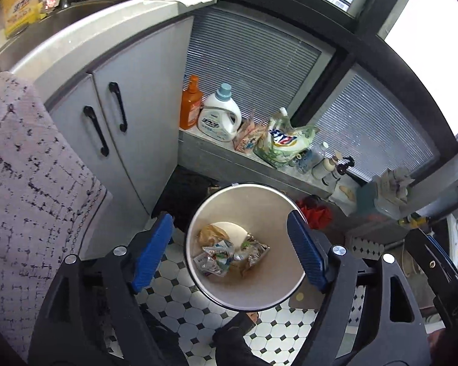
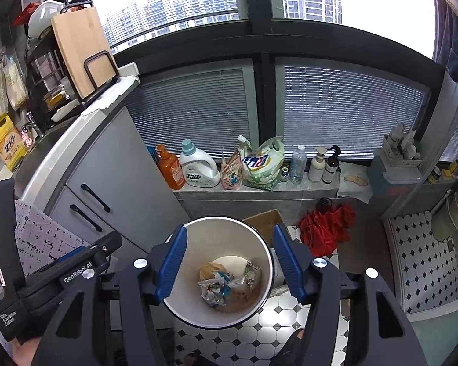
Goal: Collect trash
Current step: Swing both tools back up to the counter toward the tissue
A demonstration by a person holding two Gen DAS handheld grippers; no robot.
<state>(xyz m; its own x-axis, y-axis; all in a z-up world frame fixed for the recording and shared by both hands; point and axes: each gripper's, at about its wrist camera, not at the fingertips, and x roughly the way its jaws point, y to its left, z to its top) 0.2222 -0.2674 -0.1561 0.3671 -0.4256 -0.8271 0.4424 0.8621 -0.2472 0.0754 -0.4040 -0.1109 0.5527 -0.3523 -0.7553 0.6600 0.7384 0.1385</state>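
we hold left gripper (image 1: pixel 230 231) and right gripper (image 2: pixel 230 245), jaws apart, empty, above the trash bin (image 1: pixel 259 289) of crumpled wrappers (image 1: pixel 219 256).

A: State of the left gripper (image 1: pixel 229 241)?
B: Jaws spread wide, blue fingers (image 1: pixel 151 253) pointing downward, nothing between them.

A: And the right gripper (image 2: pixel 230 254)?
B: Likewise wide apart and empty, angled downward. The left unit's black body appears at the lower left of the right wrist view, beside it.
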